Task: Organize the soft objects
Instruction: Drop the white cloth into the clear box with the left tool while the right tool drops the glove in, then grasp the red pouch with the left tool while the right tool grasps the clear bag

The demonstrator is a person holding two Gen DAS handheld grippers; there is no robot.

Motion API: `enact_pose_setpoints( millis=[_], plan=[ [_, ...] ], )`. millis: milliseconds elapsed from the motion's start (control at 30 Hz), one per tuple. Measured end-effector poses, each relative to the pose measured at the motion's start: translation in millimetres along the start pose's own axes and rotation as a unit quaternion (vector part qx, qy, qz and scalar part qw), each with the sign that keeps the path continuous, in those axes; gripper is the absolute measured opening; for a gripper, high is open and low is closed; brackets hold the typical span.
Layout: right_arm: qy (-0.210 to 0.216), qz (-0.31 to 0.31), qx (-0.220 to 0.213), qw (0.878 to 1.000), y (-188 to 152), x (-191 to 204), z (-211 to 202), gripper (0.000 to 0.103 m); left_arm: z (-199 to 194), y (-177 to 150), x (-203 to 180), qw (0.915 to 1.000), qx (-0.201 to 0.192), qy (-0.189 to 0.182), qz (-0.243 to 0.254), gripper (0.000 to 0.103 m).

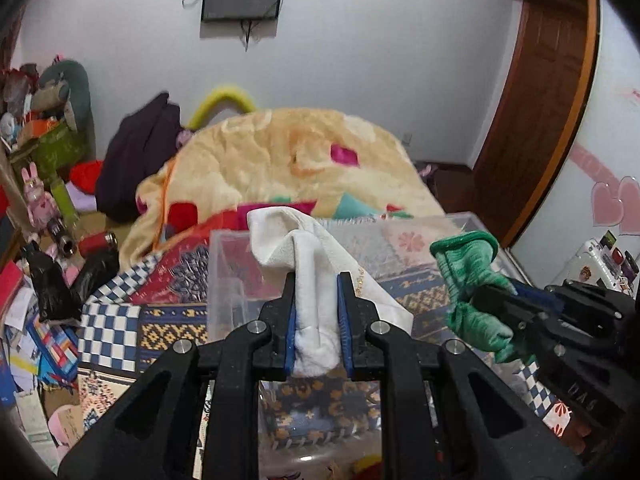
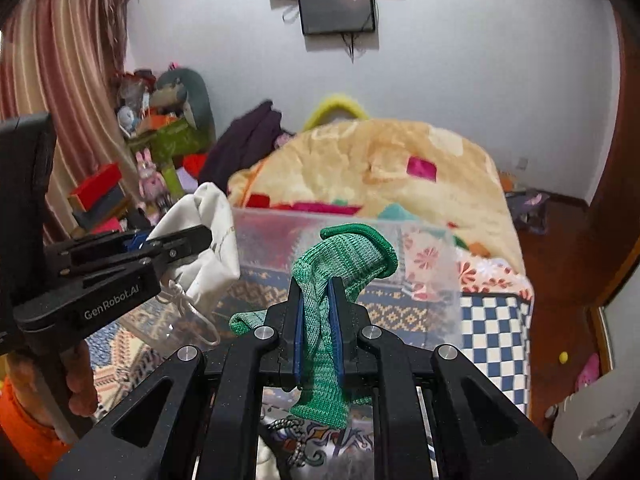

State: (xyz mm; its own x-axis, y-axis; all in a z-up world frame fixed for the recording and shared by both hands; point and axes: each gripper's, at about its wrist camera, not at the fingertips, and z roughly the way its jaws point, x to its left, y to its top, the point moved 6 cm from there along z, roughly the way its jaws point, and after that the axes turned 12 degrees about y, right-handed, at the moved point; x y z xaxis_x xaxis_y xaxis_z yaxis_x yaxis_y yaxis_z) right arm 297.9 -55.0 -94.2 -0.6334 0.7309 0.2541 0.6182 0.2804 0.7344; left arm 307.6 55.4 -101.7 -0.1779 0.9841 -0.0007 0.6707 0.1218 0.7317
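My left gripper (image 1: 317, 280) is shut on a white cloth bag (image 1: 308, 248) and holds it above a clear plastic bin (image 1: 228, 276) on the bed. It also shows in the right wrist view (image 2: 200, 236), with the white cloth bag (image 2: 212, 248) hanging over the bin's left end. My right gripper (image 2: 316, 280) is shut on a green knit sock (image 2: 340, 256) and holds it above the clear plastic bin (image 2: 424, 268). In the left wrist view the right gripper (image 1: 486, 294) holds the green sock (image 1: 468, 264) over the bin's right side.
The bin sits on a patterned bedspread (image 1: 116, 332) with a cream blanket (image 1: 280, 160) heaped behind it. A cluttered floor and shelf (image 1: 36, 240) lie to the left. A wooden door (image 1: 548, 100) stands to the right, a dark garment (image 1: 140, 152) at the back.
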Motion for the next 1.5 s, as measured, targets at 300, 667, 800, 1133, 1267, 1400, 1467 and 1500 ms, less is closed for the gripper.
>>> enact_pose_setpoints(
  millis=[300,667,800,1133,1267,1400,1467,1500],
  plan=[
    [0.005,0.011,0.061,0.998,-15,-7,24,0.014,15,-12,-8,0.9992,0.011,0.015,0.036,0.018],
    [-0.004,-0.009,0.012,1.000,-4,-3,-16,0.045,-11,-8,-9,0.9988,-0.018,0.011,0.043,0.053],
    [-0.015,-0.021,-0.028,0.999,1,1,-46,0.057,-41,-4,-2,0.9981,-0.049,0.011,0.035,0.064],
    [-0.033,-0.047,-0.094,0.994,-12,13,-102,0.079,-109,-17,15,0.9944,-0.102,0.003,0.024,0.084],
    [-0.046,-0.054,-0.091,0.993,-28,16,-104,0.080,-120,-34,11,0.9941,-0.103,-0.003,0.035,0.087],
    [-0.059,-0.055,-0.078,0.994,-50,15,-97,0.080,-126,-55,2,0.9939,-0.099,-0.009,0.049,0.089],
    [-0.057,-0.048,-0.069,0.995,-61,13,-94,0.080,-126,-66,-5,0.9941,-0.092,-0.016,0.054,0.091],
    [-0.056,-0.043,-0.066,0.995,-66,12,-92,0.080,-126,-70,-7,0.9942,-0.090,-0.018,0.055,0.091]
  ],
)
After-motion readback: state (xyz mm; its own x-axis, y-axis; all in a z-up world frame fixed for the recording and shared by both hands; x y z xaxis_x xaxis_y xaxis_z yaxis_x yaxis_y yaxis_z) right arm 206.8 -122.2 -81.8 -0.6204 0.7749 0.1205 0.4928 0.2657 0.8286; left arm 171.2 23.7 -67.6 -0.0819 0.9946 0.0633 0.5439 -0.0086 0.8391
